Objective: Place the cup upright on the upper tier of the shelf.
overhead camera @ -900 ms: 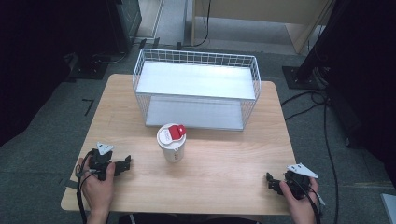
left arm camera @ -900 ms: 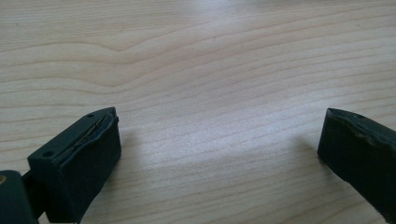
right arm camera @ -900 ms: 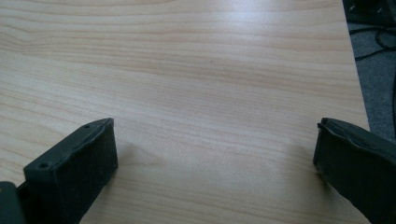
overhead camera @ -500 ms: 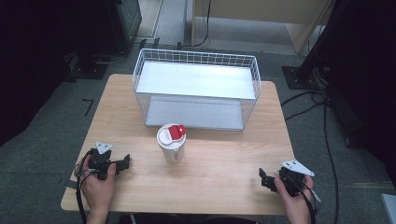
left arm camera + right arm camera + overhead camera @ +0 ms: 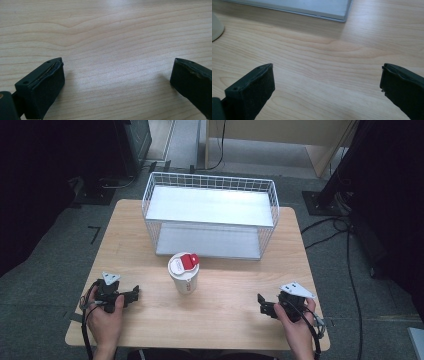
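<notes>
Cup (image 5: 184,275), white with a red-tabbed lid, stands upright ahead of and between both grippers, just before the wire basket (image 5: 210,185). Left gripper (image 5: 131,295) and right gripper (image 5: 263,306) rest well short of it, jaws spread wide, empty. It looks light, probably crushable and tippy; the mid-wall seems the best hold.

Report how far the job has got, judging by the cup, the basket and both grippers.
Done: nothing visible; the cup stands upright on the table, in front of the wire basket. In hand: nothing; left gripper and right gripper are open near the front edge. Left: any handling of the cup.
</notes>
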### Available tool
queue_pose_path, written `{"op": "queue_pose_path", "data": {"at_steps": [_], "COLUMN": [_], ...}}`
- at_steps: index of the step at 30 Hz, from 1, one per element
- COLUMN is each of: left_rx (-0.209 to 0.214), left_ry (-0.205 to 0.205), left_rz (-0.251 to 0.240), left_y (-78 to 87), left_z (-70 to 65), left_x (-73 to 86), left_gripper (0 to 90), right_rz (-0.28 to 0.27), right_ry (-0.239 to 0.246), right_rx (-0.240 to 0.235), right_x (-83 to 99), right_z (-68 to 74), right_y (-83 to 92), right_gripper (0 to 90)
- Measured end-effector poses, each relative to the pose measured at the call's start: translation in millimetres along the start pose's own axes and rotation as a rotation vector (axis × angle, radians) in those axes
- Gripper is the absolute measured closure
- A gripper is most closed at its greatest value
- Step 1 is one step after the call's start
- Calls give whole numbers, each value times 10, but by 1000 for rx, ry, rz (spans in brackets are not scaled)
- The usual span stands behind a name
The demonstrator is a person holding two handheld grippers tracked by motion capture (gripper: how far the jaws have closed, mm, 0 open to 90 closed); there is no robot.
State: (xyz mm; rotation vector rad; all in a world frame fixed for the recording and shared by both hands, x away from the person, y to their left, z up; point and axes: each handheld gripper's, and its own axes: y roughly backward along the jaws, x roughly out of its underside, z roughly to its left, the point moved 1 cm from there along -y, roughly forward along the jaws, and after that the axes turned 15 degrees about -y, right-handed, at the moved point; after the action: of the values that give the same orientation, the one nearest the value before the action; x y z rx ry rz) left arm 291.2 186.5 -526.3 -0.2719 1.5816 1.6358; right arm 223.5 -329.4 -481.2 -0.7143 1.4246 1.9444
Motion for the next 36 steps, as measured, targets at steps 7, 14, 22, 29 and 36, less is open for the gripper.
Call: {"op": "queue_pose_path", "data": {"at_steps": [7, 14, 22, 29, 36], "left_rx": [0, 0, 0, 0, 0], "left_ry": [-1, -1, -1, -1, -2], "left_rz": [1, 1, 1, 1, 2], "left_y": [0, 0, 0, 0, 1], "left_z": [1, 1, 0, 0, 1], "left_x": [0, 0, 0, 0, 0], "left_gripper": [0, 0, 0, 0, 0], "right_rz": [3, -9, -10, -18, -21], "right_ry": [40, 69, 100, 113, 139], "right_rx": [-53, -96, -175, -228, -268], "right_x": [-47, -86, -72, -64, -43], "right_z": [339, 608, 960, 1234, 1436], "right_y": [-90, -142, -254, -319, -384], "right_gripper": [0, 0, 0, 0, 0]}}
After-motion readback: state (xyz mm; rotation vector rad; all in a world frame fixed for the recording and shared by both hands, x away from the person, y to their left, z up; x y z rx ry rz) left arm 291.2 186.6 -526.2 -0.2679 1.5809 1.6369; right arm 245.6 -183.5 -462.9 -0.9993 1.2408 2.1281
